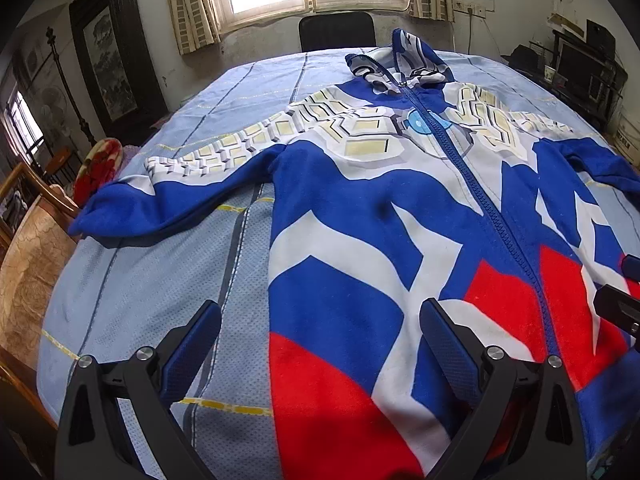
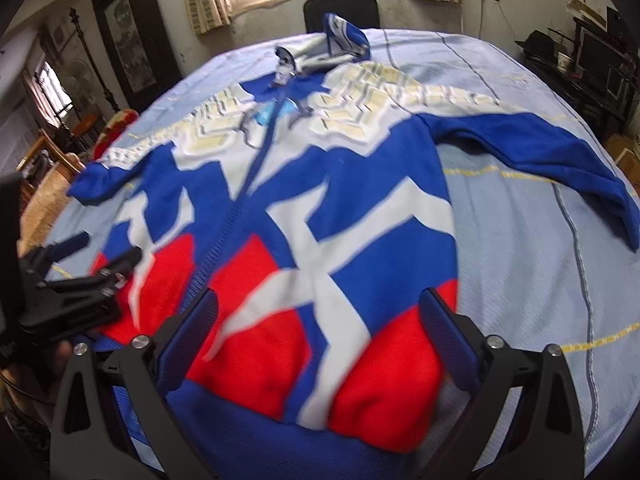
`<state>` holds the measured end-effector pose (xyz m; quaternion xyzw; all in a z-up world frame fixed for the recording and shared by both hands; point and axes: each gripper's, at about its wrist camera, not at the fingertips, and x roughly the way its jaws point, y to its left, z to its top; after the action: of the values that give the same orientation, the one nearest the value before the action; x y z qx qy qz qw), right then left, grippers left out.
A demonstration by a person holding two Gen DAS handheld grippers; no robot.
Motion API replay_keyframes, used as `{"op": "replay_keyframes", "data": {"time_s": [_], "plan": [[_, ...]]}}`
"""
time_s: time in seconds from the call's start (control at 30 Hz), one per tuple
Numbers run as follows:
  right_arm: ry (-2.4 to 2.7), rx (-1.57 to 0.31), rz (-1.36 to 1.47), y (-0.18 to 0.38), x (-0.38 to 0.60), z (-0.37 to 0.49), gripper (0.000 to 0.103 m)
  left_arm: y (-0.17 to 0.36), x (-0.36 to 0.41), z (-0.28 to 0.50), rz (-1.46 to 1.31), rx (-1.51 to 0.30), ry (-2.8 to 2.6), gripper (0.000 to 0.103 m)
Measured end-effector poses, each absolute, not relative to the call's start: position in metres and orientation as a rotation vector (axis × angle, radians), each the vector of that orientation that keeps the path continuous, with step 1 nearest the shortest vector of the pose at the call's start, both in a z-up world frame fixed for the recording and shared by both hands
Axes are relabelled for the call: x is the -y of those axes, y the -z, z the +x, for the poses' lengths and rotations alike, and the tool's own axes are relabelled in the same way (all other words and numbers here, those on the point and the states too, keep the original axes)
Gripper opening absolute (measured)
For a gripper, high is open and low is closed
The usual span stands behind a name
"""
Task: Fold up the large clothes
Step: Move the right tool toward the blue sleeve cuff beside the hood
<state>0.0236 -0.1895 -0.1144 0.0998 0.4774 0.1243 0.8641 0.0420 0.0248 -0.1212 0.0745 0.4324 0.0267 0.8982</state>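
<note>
Left wrist: left gripper (image 1: 320, 320) jaws wide, empty, over hooded zip jacket (image 1: 360, 208). Right gripper (image 2: 318, 312) likewise wide. Soft, floppy fleece; pinch the hem at frame bottom.

Bare sheet on counter (image 1: 168, 280) open left of jacket (image 1: 360, 208), passable up to the outstretched sleeve (image 1: 168, 196) crossing it. Same right of jacket, blocked farther on by other sleeve (image 2: 540, 152). Hood (image 1: 404, 60) heaped at jacket's far end. Chair (image 1: 338, 30) beyond.
</note>
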Motion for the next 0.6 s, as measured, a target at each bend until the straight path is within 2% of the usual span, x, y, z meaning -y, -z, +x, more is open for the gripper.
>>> {"op": "replay_keyframes", "data": {"time_s": [0.1, 0.23, 0.5, 0.53, 0.6], "plan": [[-0.24, -1.018, 0.17, 0.124, 0.193, 0.019, 0.072, 0.125, -0.027, 0.038, 0.198, -0.881, -0.101, 0.1], [-0.238, -1.017, 0.141, 0.124, 0.196, 0.015, 0.069, 0.124, -0.036, 0.039, 0.148, -0.902, -0.084, 0.1], [-0.284, -0.931, 0.184, 0.083, 0.204, 0.028, 0.07, 0.111, -0.029, 0.042, 0.189, -0.883, -0.071, 0.1], [-0.29, -0.924, 0.178, 0.078, 0.202, 0.033, 0.071, 0.106, -0.028, 0.045, 0.195, -0.876, -0.062, 0.1], [-0.309, -0.912, 0.193, 0.071, 0.201, 0.047, 0.081, 0.092, -0.025, 0.055, 0.197, -0.858, -0.037, 0.1]]}}
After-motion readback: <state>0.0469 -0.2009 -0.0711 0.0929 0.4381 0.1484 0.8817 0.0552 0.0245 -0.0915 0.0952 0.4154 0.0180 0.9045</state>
